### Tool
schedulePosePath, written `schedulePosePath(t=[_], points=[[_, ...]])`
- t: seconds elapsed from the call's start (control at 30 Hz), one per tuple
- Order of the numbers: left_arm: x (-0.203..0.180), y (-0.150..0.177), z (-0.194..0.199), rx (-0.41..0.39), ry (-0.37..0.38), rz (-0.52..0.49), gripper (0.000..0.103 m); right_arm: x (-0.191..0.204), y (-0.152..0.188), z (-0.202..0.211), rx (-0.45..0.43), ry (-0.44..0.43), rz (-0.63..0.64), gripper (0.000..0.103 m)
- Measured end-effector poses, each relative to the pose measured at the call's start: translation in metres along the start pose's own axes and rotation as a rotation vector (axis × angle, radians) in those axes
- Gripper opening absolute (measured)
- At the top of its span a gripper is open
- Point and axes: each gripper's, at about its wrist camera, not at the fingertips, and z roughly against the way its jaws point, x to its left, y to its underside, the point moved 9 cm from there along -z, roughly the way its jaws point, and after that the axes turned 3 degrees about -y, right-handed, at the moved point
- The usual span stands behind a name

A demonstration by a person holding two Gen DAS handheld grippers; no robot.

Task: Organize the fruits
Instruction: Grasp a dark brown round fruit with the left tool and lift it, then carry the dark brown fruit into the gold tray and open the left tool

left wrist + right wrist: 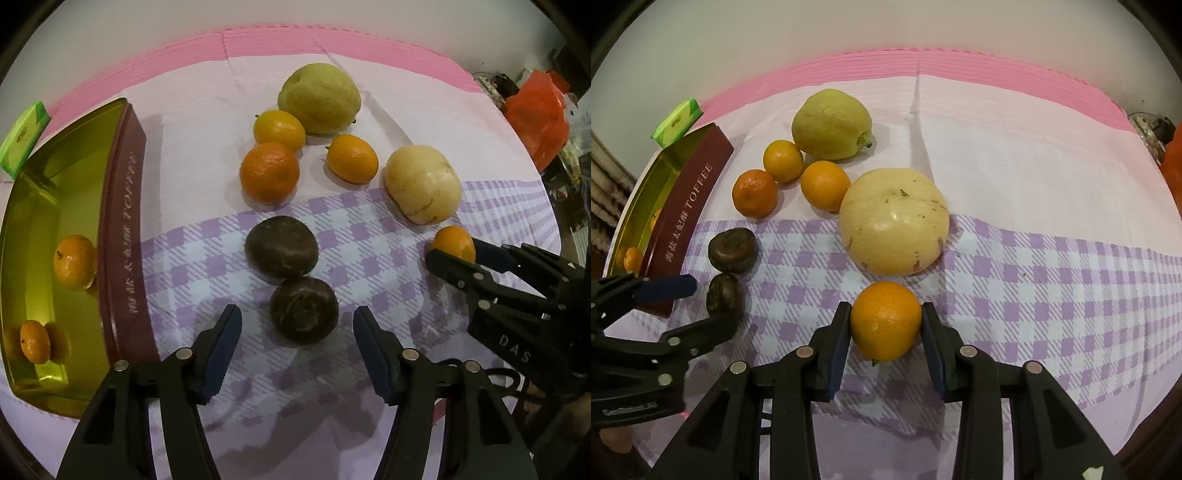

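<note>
Purple-checked cloth [369, 236] covers the near half of the bench, white and pink beyond. In the left wrist view the left gripper [297, 354] hangs over the cloth with its blue-padded fingers [221, 350] apart, a dark brown fruit [303, 309] sitting between the tips but untouched. A second brown fruit [281, 246] lies just beyond it, touching. Farther off sit a mandarin [269, 172], two yellow-orange citrus [279, 130] [352, 158], a green pear [319, 98] at the far end and a pale melon [423, 184] to the right. At the left stands a gold tin [122, 206] with maroon walls; two small oranges [74, 261] [35, 341] lie inside it. A green box [24, 138] lies beyond the tin, and an orange bag [537, 110] sits at the far right. The right gripper [456, 253] enters from the right, clamped on an orange [452, 242].

In the right wrist view the right gripper [885, 332] has both pads pressed on the orange [885, 320], near the melon [894, 220]. The pear [831, 123] and three citrus lie far left, the brown fruit [733, 249] beside the tin [690, 206]. The left gripper [698, 306] reaches in from the left, its fingers [668, 287] either side of the nearer brown fruit [724, 295].
</note>
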Motion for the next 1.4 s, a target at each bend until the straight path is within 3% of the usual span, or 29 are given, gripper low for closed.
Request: schedulePosePath(t=[0.47,0.7,0.97,1.2,1.4], points=[[-0.007,-0.005,-0.012,0.000,0.001,-0.024,0.040,0.003,0.000,-0.003,0.011,-0.019,-0.016,0.035],[-0.004,-0.002,-0.008,0.003,0.005,-0.027,0.040,0.002,0.001,-0.004,0.010,-0.016,-0.012,0.035],[0.010,0.001,0.023,-0.053,0.002,-0.016,0.040,0.004,0.000,-0.006,0.006,-0.009,-0.006,0.035],[0.047,-0.012,0.064,-0.146,-0.027,0.050,0.040,0.005,-0.001,-0.007,0.005,-0.003,-0.001,0.035],[0.116,-0.024,0.081,-0.194,-0.136,0.148,0.040,0.007,-0.001,-0.007,0.003,0.004,0.004,0.035]])
